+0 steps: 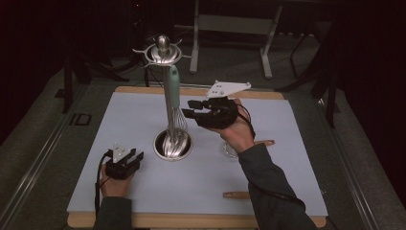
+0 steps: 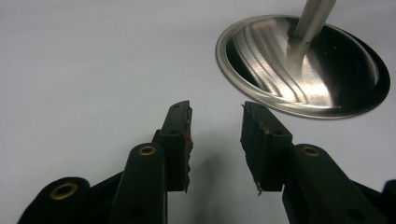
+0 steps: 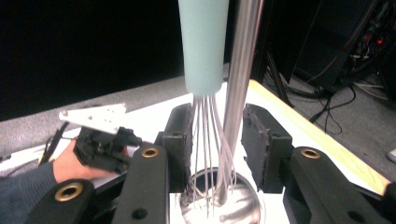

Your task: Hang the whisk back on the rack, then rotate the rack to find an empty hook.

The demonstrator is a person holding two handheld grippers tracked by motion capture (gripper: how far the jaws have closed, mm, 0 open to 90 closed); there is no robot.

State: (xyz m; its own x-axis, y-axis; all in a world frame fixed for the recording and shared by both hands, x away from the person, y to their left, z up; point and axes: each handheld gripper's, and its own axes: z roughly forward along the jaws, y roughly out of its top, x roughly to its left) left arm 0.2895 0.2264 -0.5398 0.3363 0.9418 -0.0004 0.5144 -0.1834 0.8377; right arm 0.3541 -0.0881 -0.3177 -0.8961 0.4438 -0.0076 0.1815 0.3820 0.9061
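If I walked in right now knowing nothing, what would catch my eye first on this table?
Probably the tall shiny metal stand at the middle of the pale mat, with a whisk with a mint-green handle hanging from its top. The right gripper is held up beside it, jaws open on either side of the whisk's wires and the pole. The left gripper rests low, near the stand's round base.

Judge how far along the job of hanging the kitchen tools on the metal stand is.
Done, it seems: the whisk hangs from the stand, wires near the base. In hand: the right gripper sits beside the whisk, jaws open, gripping nothing. The left gripper rests open on the table. Left: two wooden-handled tools still lie there.
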